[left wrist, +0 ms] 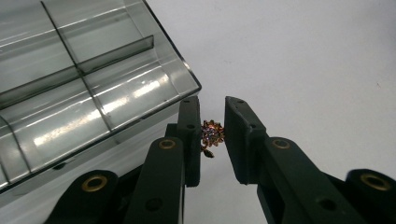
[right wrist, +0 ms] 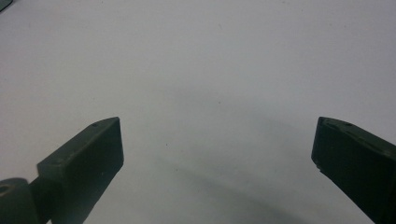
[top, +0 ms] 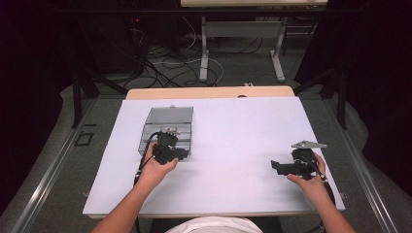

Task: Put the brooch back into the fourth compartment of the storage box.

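One box (top: 167, 127), clear and split into compartments, sits with its lid open toward the counter's (top: 233, 126) left side, nearer the far edge. One small jewelled trinket (left wrist: 212, 134) (gold-toned, purple stones) is pinched in the left claw (left wrist: 213, 135), just off the box's near corner. The right claw (right wrist: 217, 154) gapes wide with nothing in it, near the counter's right edge. Bare counter lies between the two claws. The trinket's exact shape is hard to make out.
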`<state>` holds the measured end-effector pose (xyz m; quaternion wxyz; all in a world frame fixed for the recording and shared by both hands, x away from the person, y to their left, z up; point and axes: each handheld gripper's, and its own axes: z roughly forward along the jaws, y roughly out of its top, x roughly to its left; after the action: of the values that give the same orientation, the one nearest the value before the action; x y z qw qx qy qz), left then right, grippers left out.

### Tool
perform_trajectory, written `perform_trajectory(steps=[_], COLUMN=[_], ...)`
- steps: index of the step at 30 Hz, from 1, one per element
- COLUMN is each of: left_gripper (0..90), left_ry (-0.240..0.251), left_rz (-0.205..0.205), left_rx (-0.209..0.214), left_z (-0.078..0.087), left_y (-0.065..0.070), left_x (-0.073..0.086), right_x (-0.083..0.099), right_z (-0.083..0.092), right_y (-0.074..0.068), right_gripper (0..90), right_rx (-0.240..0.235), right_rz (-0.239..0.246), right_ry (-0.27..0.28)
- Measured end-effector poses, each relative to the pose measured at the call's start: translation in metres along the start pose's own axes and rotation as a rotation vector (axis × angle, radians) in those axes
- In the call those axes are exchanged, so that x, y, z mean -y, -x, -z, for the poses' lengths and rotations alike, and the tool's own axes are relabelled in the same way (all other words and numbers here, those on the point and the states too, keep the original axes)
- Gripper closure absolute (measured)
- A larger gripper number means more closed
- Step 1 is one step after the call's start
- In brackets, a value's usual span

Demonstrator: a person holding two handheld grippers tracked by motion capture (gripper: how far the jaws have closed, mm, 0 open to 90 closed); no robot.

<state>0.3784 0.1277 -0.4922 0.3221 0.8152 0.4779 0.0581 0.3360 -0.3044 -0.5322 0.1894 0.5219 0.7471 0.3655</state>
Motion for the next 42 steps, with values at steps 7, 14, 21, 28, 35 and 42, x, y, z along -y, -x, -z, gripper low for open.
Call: perform_trajectory(steps=[7,14,21,28,35,42], left_gripper=[76.9,76.9,76.9,76.9,77.0,77.0], left_ry=[0.022,0.043,0.05,0.066,0.077,0.097], left_rz=[0.017,0.033,0.054,0.081,0.104,0.142], left_rx=[-0.017,-0.039,-0.047,-0.057,-0.075,-0.093], left_z=[0.01,0.018,0.022,0.028,0.037,0.042], left_y=[-0.01,-0.018,-0.027,-0.035,-0.047,-0.059], left_x=[-0.004,-0.006,-0.006,-0.007,-0.008,-0.007], right_x=[0.0,0.0,0.0,0.0,0.0,0.0], right_z=[-0.001,-0.001,-0.001,-0.001,-0.001,-0.001], right_y=[0.0,0.0,0.0,0.0,0.0,0.0], right_gripper=[2.1,2.1,2.1,2.1,2.1,2.2], right_rx=[-0.002,-0.003,-0.003,-0.003,-0.003,-0.001], right_rz=[0.004,0.005,0.007,0.007,0.008,0.004], right_ry=[0.001,-0.001,-0.002,-0.003,-0.003,-0.003])
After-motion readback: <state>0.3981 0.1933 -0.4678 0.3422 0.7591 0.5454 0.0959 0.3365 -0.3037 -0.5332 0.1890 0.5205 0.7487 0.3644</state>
